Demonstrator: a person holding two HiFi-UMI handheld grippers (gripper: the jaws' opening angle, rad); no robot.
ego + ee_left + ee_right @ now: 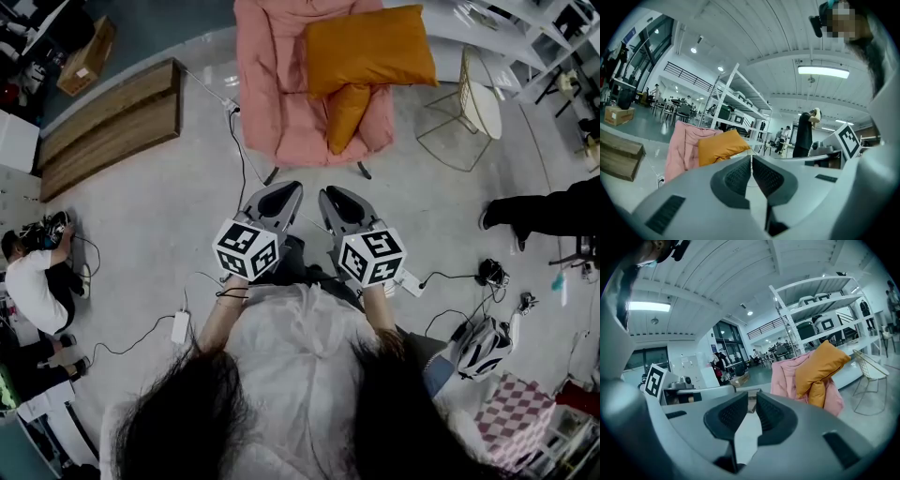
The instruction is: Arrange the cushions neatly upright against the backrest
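Head view, looking down: two tongs are held side by side, both aimed fwd. The left tongs (287, 190) are seen fully closed, pads touching, nothing between. The right tongs (330, 195) are seen w/ a narrow gap, also empty. Straight ahead of both, well apart from them, a pink chair (267, 94) is shown. A large orange cushion (370, 47) is propped tilted against its back. A smaller orange cushion (345, 114) is slumped below, touching it. A wire chair (469, 108) is seen ahead-right of the right tongs.
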